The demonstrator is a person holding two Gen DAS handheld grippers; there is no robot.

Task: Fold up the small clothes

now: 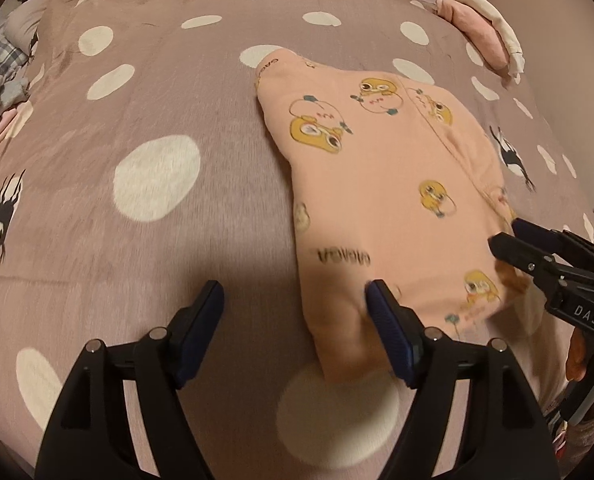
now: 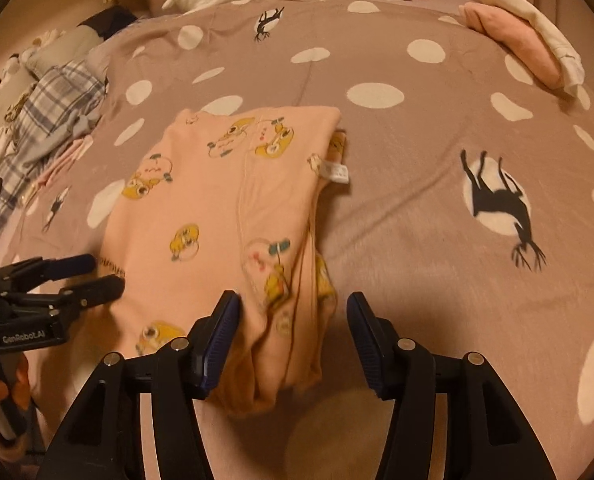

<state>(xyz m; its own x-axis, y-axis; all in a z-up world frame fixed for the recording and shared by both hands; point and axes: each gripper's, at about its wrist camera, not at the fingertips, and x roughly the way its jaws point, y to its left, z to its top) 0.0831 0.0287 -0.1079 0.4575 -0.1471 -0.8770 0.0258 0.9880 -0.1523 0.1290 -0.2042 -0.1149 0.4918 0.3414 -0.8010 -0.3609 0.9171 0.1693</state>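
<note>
Near the bed's front edge, on the dotted bedspread (image 1: 145,92), lies a pink garment (image 1: 381,184) printed with yellow cartoon figures, folded into a narrow stack whose near end droops between the two tools. The left gripper (image 1: 295,294) has its fingers spread, one resting at the cloth's near left edge, and the right gripper (image 2: 293,306) is spread too, straddling the near right edge without pinching it. It looks soft, light and limp, so I would pinch all layers at the near corners.
</note>
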